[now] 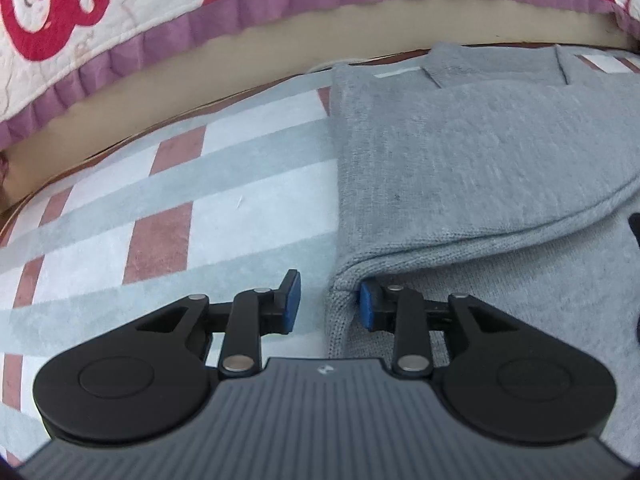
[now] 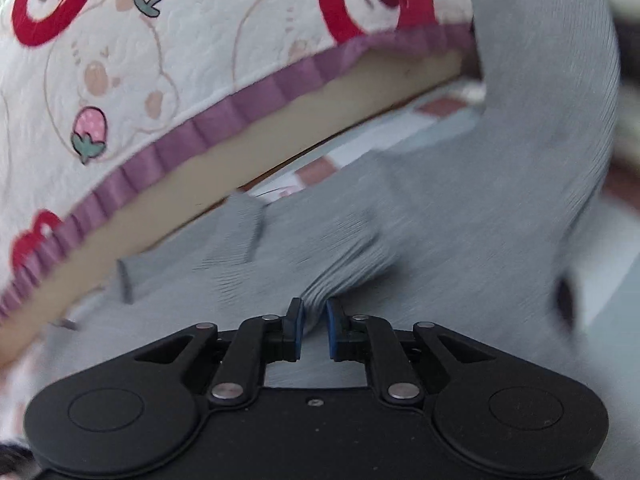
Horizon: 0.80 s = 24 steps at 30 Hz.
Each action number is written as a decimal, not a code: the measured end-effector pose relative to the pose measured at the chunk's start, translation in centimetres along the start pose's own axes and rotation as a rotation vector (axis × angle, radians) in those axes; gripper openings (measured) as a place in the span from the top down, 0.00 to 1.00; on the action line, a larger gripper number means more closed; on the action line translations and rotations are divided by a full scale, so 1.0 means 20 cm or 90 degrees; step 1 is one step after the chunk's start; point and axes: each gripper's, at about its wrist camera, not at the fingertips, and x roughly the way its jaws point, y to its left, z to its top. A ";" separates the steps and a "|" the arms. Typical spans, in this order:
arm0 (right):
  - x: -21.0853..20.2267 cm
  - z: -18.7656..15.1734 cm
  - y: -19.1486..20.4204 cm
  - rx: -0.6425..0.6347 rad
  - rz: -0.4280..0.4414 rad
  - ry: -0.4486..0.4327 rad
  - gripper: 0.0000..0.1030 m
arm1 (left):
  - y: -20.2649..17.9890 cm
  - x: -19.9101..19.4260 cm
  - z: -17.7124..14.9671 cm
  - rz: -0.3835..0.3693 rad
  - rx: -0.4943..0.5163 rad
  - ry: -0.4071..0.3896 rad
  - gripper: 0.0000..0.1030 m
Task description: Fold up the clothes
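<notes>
Fingers of the left gripper (image 1: 330,300) spread, straddling the grey knitted sweater's (image 1: 460,152) folded corner on the checked rug (image 1: 168,208). Right gripper (image 2: 314,326) pinches a ribbed cuff (image 2: 344,264).

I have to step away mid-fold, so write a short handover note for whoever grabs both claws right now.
Left claw: open, straddling the folded left edge of the grey sweater, not clamped.
Right claw: shut on the ribbed cuff of a sleeve, lifting it.
The sweater lies on the checked mat beside the bear-print quilt.
Done: left side folded in.
Left: lay this sleeve across, then fold the body.
</notes>
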 end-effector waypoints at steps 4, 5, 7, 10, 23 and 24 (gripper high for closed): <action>-0.20 0.13 -0.20 -0.008 -0.005 0.003 0.81 | 0.07 -0.03 0.02 -0.066 -0.092 0.069 0.49; -0.25 0.16 -0.25 -0.010 -0.007 0.003 0.79 | 0.09 -0.04 0.03 -0.082 -0.115 0.086 0.48; -0.38 0.24 -0.36 -0.023 0.004 0.000 0.68 | 0.11 -0.07 0.04 -0.117 -0.155 0.108 0.47; -0.58 0.42 -0.54 -0.049 0.023 -0.032 0.50 | 0.08 -0.21 0.04 -0.161 -0.160 0.083 0.47; -0.28 0.91 -0.69 -0.094 -0.068 -0.015 0.43 | -0.39 -0.48 0.21 -0.128 -0.090 -0.007 0.48; -0.25 0.90 -0.67 -0.111 -0.090 -0.022 0.43 | -0.41 -0.50 0.24 -0.130 -0.093 -0.020 0.47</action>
